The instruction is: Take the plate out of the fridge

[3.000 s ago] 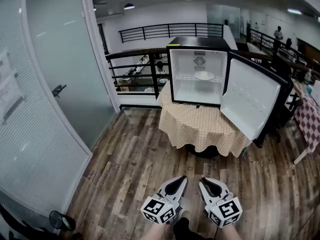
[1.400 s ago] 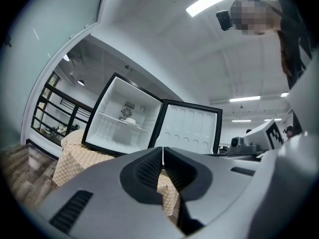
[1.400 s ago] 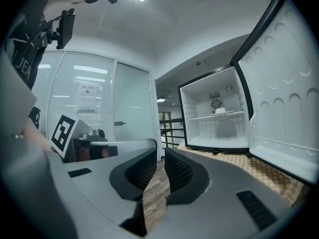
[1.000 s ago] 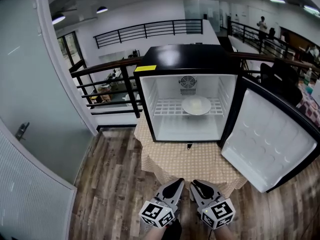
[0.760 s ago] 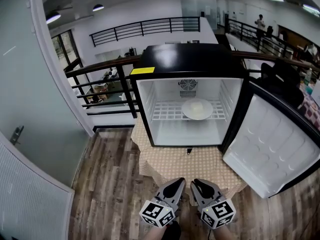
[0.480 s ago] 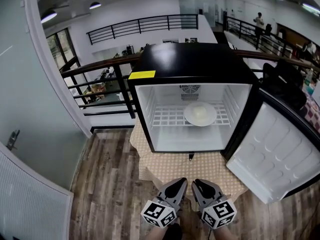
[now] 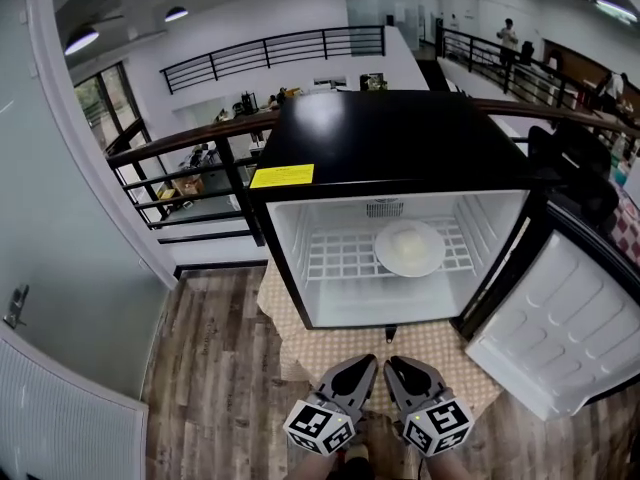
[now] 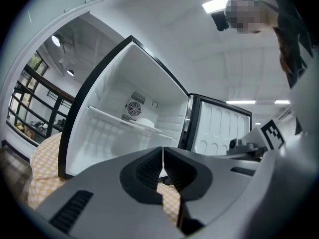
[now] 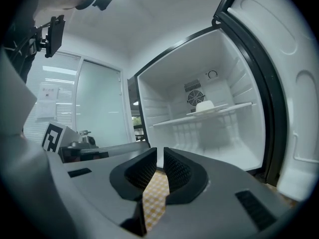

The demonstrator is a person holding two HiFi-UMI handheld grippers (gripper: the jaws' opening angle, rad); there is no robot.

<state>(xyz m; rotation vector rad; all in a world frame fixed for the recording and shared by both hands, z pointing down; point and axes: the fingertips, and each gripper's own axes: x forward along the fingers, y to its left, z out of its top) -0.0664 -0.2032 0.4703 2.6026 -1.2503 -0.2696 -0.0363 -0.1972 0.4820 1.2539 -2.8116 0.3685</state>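
A white plate (image 7: 410, 247) rests on the wire shelf inside the open black fridge (image 7: 385, 128), right of the shelf's middle. The fridge stands on a table with a checked cloth (image 7: 330, 348). My left gripper (image 7: 362, 366) and right gripper (image 7: 397, 366) are side by side low in the head view, in front of the table, both shut and empty. In the left gripper view the left gripper (image 8: 162, 149) points at the fridge, with the plate (image 8: 145, 123) well ahead. The right gripper (image 9: 160, 151) also faces the plate (image 9: 204, 106), at a distance.
The fridge door (image 7: 560, 328) hangs open to the right. A black railing (image 7: 190, 158) runs behind the fridge, and a frosted glass wall (image 7: 60, 228) stands at the left. The floor (image 7: 210, 368) is wood planks. People stand far off at the back right.
The fridge has grown larger and nearer in the head view as both grippers moved toward it. The grippers have stayed side by side and shut. The plate has not moved.
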